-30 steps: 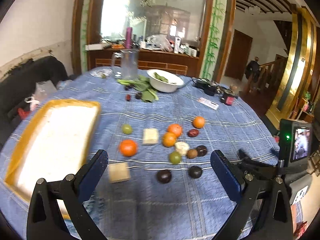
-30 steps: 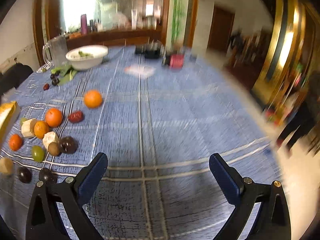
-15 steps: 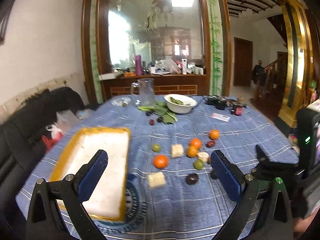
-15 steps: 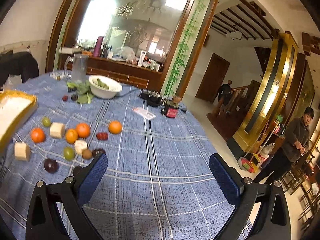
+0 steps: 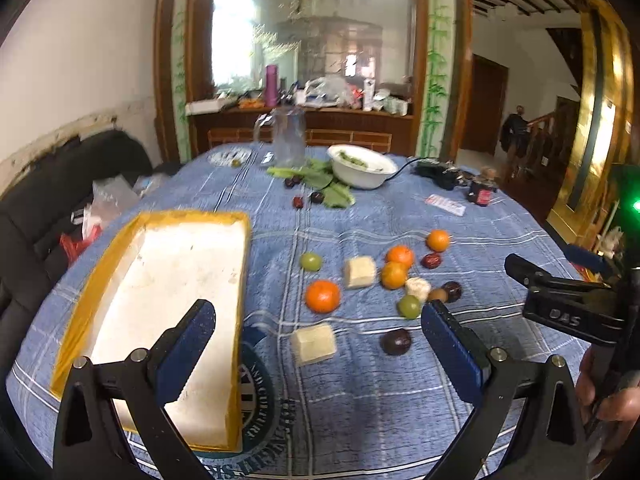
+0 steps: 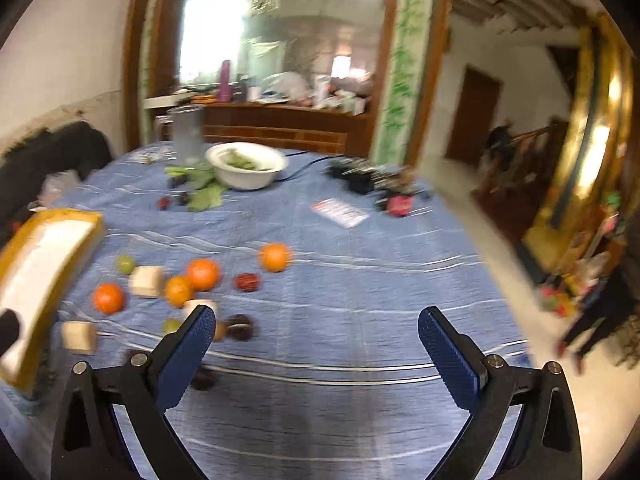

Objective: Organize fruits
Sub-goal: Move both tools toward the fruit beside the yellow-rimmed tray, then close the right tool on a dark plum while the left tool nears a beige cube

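Several small fruits lie scattered on the blue checked tablecloth: oranges [image 5: 322,295] [image 6: 274,257], green fruits [image 5: 310,261], a red date [image 5: 432,260] and dark plums [image 5: 395,341], mixed with pale foam cubes [image 5: 313,344]. A yellow-rimmed white tray [image 5: 236,320] lies to their left. My left gripper [image 5: 316,336] hovers open above the near table edge, nothing between its fingers. My right gripper [image 6: 312,338] is open too, over bare cloth right of the fruits. The other gripper's body [image 5: 568,312] and a hand [image 5: 612,396] show at the right of the left wrist view.
At the far side stand a white bowl of greens [image 5: 362,166], a glass jug [image 5: 288,138], loose leaves [image 5: 328,186] with dark fruits, a card [image 5: 445,205] and a small red jar [image 5: 482,194]. A black sofa [image 5: 48,188] lies left; a person [image 6: 592,316] stands right.
Both grippers have come lower and closer to the table after rising half a second ago. The right view has swung left and is blurred by motion. No fruit has moved.
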`<act>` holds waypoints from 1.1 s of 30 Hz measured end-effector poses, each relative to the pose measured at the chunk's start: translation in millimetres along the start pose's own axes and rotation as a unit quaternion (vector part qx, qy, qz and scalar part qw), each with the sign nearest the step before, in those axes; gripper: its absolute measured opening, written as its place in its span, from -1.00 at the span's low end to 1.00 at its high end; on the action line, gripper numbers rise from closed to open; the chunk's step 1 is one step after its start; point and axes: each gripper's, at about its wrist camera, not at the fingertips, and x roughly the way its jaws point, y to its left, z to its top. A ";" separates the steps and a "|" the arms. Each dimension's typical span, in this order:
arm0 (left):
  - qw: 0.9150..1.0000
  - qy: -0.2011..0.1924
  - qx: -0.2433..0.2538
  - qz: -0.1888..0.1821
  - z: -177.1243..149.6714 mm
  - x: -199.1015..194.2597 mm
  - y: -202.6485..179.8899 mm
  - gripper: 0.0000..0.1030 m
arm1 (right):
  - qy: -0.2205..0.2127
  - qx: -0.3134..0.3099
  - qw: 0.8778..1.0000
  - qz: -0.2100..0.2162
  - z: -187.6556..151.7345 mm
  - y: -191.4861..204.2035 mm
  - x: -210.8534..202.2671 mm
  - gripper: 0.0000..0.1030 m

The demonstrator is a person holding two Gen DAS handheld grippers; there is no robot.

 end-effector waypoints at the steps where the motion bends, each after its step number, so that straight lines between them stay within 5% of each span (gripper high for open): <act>1: 1.000 0.008 -0.005 0.002 -1.6 5.9 4.6 0.99 | 0.006 0.005 1.000 0.025 -1.2 3.6 4.5 0.93; 6: 0.999 0.034 -0.017 0.002 -6.0 24.7 15.9 0.99 | 0.051 0.012 0.993 0.108 -9.8 26.7 30.1 0.56; 10: 0.998 0.045 0.001 -0.033 -9.2 32.2 10.3 0.99 | 0.077 0.000 0.990 0.119 -22.4 35.4 45.9 0.20; 23: 0.996 0.065 0.052 -0.044 -17.3 50.2 -32.8 0.65 | 0.104 0.006 0.989 0.108 -30.8 25.5 53.8 0.19; 29: 0.994 0.083 0.065 -0.040 -20.0 58.8 -40.6 0.27 | 0.105 -0.008 0.989 0.108 -32.7 30.6 52.8 0.19; 33: 0.993 0.085 0.067 -0.036 -21.9 60.4 -42.2 0.27 | 0.108 -0.008 0.987 0.115 -33.8 29.5 53.9 0.19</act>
